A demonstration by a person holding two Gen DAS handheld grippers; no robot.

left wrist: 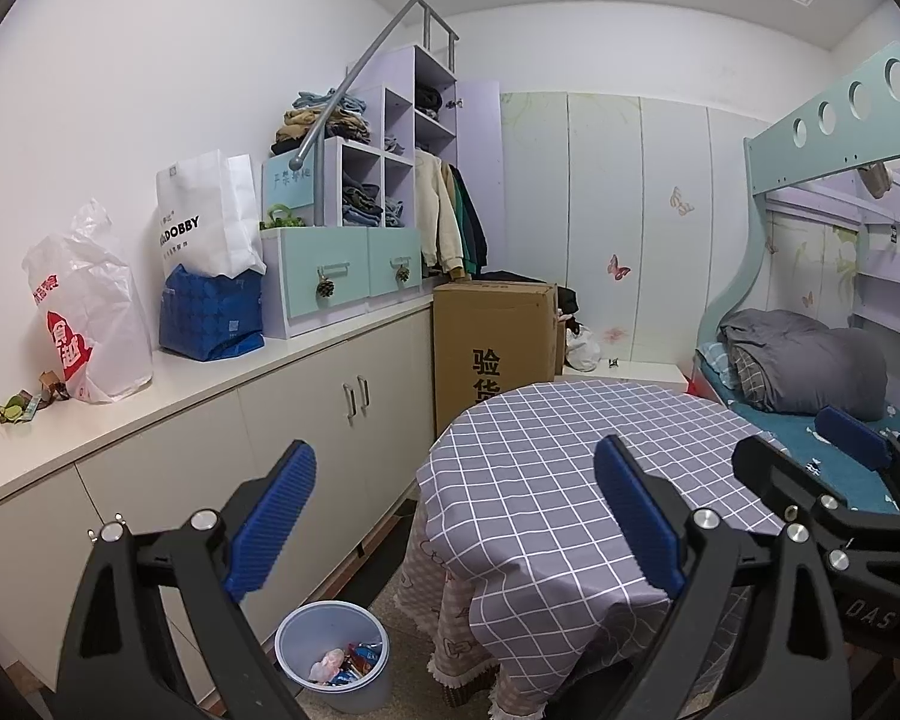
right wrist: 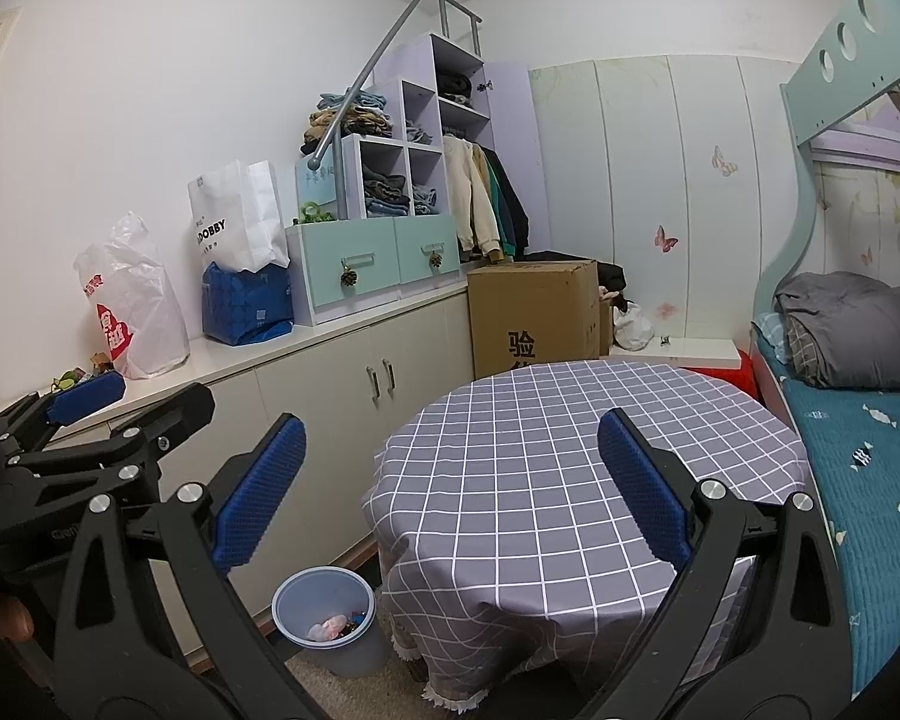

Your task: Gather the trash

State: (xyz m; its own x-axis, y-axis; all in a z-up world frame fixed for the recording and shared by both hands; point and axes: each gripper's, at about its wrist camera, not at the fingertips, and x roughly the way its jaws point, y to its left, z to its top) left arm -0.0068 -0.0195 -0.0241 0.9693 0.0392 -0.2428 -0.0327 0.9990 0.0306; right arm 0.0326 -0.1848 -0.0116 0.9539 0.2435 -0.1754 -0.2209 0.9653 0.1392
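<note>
— What stands along the left wall?
— A long cream cabinet, with a stepped lilac shelf unit full of folded clothes on top.
— And on the right?
— A bunk bed with a teal cover, beside pale wardrobe doors with butterfly stickers.
— The middle?
— A round worktop under a grey checked cloth.

black-framed hand-held gripper — ribbed blue pads, silver screws — a twin alongside

At lower left, my way down to the bin runs between the cabinets and the cloth-covered counter.
</note>
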